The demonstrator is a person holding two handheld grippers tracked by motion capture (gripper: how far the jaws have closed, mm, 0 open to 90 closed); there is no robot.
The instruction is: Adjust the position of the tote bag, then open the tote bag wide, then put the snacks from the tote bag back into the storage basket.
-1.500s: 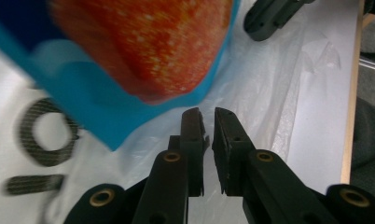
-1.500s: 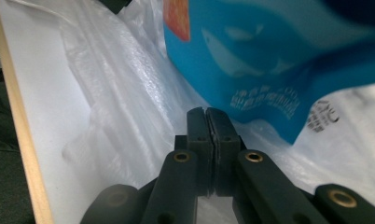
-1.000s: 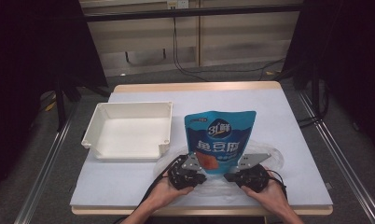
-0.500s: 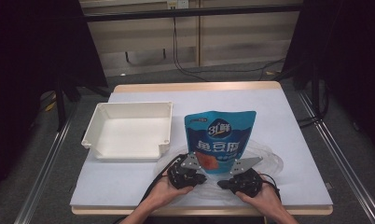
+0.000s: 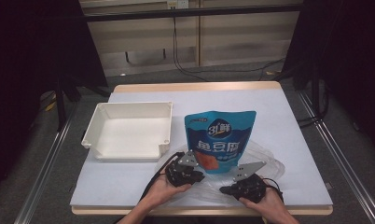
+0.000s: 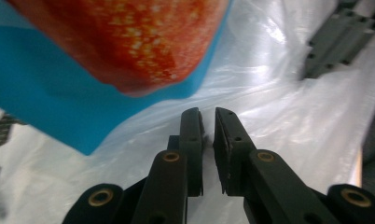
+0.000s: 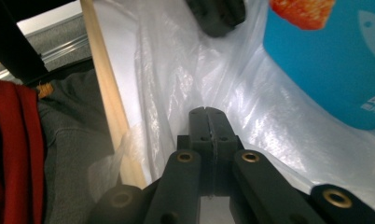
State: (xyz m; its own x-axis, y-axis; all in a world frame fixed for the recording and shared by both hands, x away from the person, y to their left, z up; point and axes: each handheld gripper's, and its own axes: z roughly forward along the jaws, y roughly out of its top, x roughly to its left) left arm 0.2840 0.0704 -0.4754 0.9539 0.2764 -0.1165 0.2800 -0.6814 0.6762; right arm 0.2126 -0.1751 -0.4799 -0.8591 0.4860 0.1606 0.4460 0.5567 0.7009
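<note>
On the tabletop [image 5: 269, 112] a tray [image 5: 128, 129] sits at the left, with a pouch [image 5: 219, 140] just to its right. The pouch lies on a plastic bag [image 5: 265, 161] spread along the near edge. The left claw [image 5: 195, 175] is at the pouch's near end; the right claw [image 5: 227, 189] is beside it, nearer the edge.

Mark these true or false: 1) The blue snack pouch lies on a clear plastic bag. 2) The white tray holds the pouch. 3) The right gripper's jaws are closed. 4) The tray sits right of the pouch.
1) True: the blue snack pouch rests on the clear plastic bag.
2) False: the white tray holds nothing.
3) True: the right gripper has its jaws pressed together at the bag's film.
4) False: the tray is left of the pouch in the high view.
</note>
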